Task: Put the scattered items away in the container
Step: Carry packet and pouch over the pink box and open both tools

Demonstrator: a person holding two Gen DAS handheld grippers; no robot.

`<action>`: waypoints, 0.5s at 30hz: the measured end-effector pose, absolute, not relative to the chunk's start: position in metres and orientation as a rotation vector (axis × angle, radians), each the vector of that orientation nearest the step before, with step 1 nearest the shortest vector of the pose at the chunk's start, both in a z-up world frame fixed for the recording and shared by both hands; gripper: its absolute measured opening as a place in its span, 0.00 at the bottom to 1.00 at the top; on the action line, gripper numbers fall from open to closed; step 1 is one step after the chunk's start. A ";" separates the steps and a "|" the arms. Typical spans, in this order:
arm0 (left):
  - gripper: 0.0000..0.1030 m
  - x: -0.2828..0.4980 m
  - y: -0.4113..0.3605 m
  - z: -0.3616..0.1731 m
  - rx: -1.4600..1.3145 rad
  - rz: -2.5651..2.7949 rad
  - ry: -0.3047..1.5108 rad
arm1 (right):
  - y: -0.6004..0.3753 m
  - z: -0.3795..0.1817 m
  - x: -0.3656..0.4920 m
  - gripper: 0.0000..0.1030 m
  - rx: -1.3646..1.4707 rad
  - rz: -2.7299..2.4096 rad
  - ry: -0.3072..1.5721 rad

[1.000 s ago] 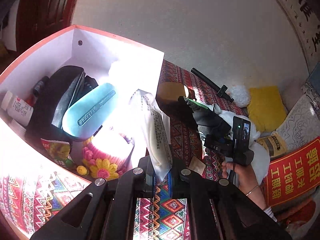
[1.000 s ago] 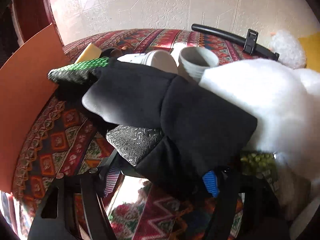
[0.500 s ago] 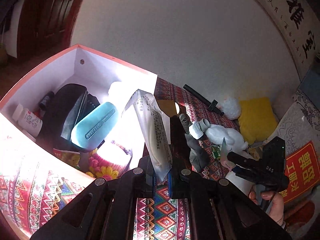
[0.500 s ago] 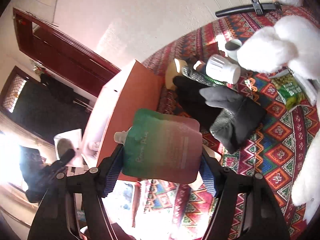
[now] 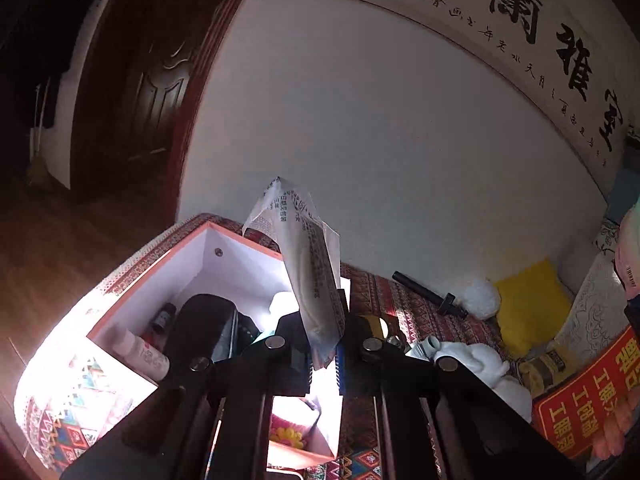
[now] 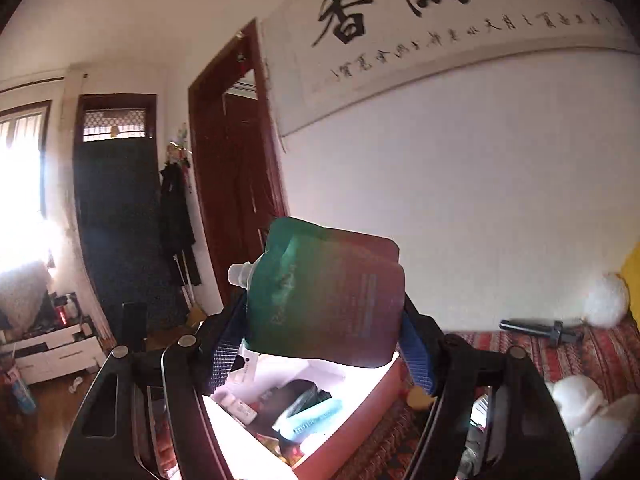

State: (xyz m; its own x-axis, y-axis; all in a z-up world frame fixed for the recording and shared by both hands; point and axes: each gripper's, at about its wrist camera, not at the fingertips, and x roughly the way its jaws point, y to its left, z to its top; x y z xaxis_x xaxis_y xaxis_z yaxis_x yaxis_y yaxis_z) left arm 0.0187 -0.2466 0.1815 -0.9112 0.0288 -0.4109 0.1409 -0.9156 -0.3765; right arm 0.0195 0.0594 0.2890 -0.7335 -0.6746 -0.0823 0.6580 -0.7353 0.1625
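Observation:
My left gripper (image 5: 325, 354) is shut on a clear printed sachet (image 5: 306, 272) that stands up above the open pink box (image 5: 224, 248). The box holds a black case (image 5: 204, 328), a small white bottle (image 5: 140, 354) and other items. My right gripper (image 6: 320, 354) is shut on a green-and-maroon spouted pouch (image 6: 326, 294), held above the same box (image 6: 360, 412), where a teal case (image 6: 310, 418) shows inside.
On the patterned cloth (image 5: 404, 308) right of the box lie a black rod (image 5: 428, 294), a white fluffy ball (image 5: 480, 298), a yellow cushion (image 5: 530, 304), a white plush toy (image 5: 480, 364) and a red sign (image 5: 588, 404). A dark wooden door (image 6: 236, 184) stands behind.
Both grippers have risen and tilted upward over the box. The right gripper left the black cloth, took hold of the pouch and carried it left to the box.

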 end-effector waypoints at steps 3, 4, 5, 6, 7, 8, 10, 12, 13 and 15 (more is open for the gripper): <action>0.21 0.002 -0.262 0.171 0.678 -2.951 0.564 | 0.016 0.284 -0.007 0.70 0.243 -2.361 -0.157; 0.48 -0.006 -0.267 0.162 0.722 -2.916 0.554 | -0.002 0.276 -0.024 0.85 0.309 -2.337 -0.143; 0.61 -0.011 -0.272 0.153 0.757 -2.859 0.551 | -0.019 0.267 -0.039 0.98 0.382 -2.315 -0.132; 0.73 -0.013 -0.278 0.147 0.770 -2.800 0.551 | -0.031 0.259 -0.051 0.99 0.432 -2.310 -0.136; 0.73 -0.013 -0.284 0.144 0.764 -2.762 0.556 | -0.039 0.255 -0.055 0.99 0.470 -2.309 -0.136; 0.73 -0.012 -0.290 0.144 0.754 -2.746 0.573 | -0.044 0.252 -0.058 0.99 0.489 -2.291 -0.135; 0.74 -0.005 -0.300 0.147 0.719 -2.745 0.634 | -0.040 0.252 -0.053 0.99 0.459 -2.265 -0.159; 0.79 0.003 -0.306 0.151 0.673 -2.750 0.681 | -0.027 0.254 -0.047 0.99 0.436 -2.290 -0.181; 0.79 0.005 -0.305 0.153 0.658 -2.751 0.691 | -0.019 0.255 -0.043 0.99 0.429 -2.297 -0.191; 0.80 0.008 -0.301 0.155 0.652 -2.762 0.693 | 0.002 0.258 -0.038 0.99 0.420 -2.305 -0.228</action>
